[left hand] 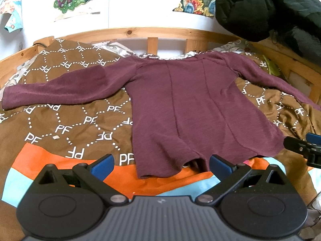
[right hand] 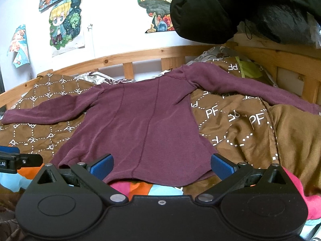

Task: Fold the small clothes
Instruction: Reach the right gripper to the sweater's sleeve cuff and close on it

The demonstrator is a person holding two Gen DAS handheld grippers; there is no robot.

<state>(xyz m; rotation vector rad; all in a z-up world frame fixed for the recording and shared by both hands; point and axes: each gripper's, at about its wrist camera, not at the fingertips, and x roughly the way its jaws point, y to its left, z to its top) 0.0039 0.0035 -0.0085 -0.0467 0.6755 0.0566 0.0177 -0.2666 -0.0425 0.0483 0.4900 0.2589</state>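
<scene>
A dark maroon long-sleeved knit top [left hand: 188, 104] [right hand: 138, 120] lies spread flat and unfolded on the bed, hem near, neckline far by the headboard. Both sleeves stretch outward, one to the left, one to the right. Two raised seams run lengthwise down its body. The near hem curls and ripples slightly; the fabric looks soft and faintly ribbed.

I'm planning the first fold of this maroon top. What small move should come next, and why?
Probably ease both open grippers forward and down to pinch the hem. The maroon top lies flat with sleeves spread on the brown bedspread. The left gripper and right gripper both hover at its near edge, jaws wide apart, holding nothing.
</scene>
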